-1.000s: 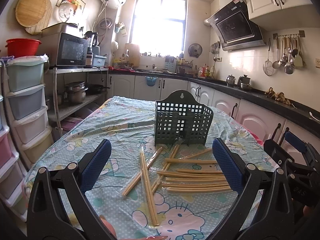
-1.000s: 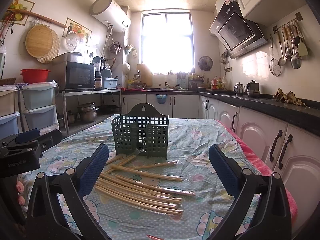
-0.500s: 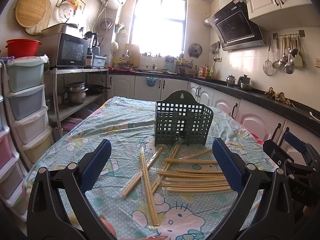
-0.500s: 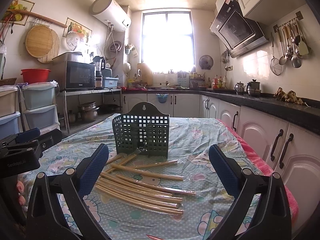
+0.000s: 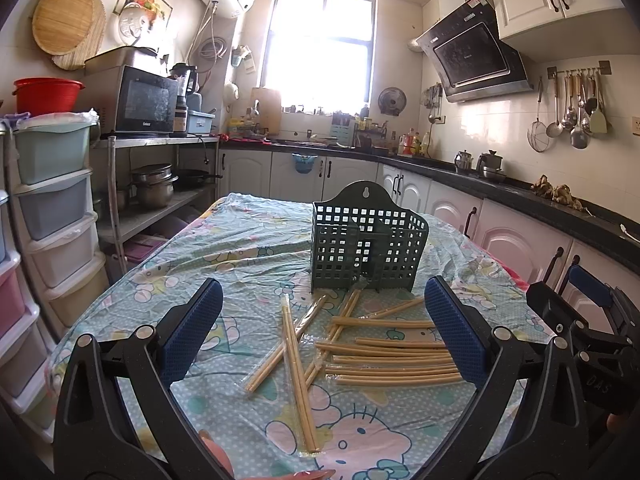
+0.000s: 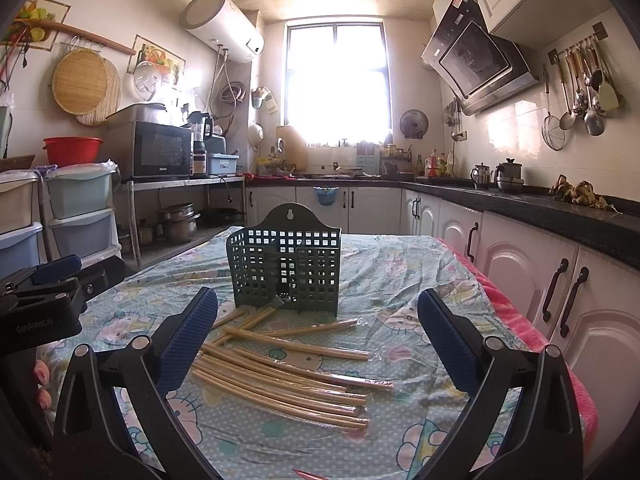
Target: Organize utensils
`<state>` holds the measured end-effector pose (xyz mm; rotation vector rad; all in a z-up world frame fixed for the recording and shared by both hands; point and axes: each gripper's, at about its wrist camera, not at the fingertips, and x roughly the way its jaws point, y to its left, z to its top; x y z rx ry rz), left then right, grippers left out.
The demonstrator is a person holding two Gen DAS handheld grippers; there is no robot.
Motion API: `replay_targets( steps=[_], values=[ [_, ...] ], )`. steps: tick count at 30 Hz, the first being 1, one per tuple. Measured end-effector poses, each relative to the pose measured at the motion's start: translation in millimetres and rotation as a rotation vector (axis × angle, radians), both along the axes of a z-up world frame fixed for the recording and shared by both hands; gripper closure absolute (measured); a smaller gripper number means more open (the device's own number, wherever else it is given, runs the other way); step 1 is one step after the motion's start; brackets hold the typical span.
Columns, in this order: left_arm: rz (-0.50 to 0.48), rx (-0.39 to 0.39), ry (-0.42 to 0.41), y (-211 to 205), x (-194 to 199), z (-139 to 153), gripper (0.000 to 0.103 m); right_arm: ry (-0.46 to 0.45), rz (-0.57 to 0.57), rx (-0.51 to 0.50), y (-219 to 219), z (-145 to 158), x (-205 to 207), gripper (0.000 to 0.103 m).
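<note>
Left gripper (image 5: 324, 326) and right gripper (image 6: 318, 326) level, side by side, jaws wide apart, empty, above wrapped chopsticks (image 5: 384, 354), green holder (image 5: 366, 246) behind.

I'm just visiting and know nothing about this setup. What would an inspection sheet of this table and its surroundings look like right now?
Surface: table under a cartoon-print cloth with a clear plastic cover.
Job's things: green utensil basket upright, nothing seen inside; wrapped chopsticks scattered flat in front of it.
Clutter: nothing seen on the table besides these.
Grippers: left gripper and right gripper both open, empty, above the chopsticks.
Cables: a cord hangs by the microwave shelf; hoses under the water heater.
Surroundings: kitchen counter, range hood, hanging ladles, storage drawers.
</note>
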<state>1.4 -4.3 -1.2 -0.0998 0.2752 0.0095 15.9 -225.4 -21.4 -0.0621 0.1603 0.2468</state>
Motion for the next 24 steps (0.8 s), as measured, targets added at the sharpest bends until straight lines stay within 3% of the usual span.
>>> replay_targets(
  steps=[10,14,24],
  values=[
    [-0.046,-0.033,0.035,9,7,-4,0.010,0.035,0.052,-0.025,10,-6,0,0.006],
    [-0.048,-0.070,0.097,19,18,-9,0.010,0.082,0.106,-0.050,21,-7,2,0.006],
    [-0.009,-0.109,0.159,44,38,-14,0.010,0.238,0.149,-0.072,27,0,34,0.006]
  ],
)
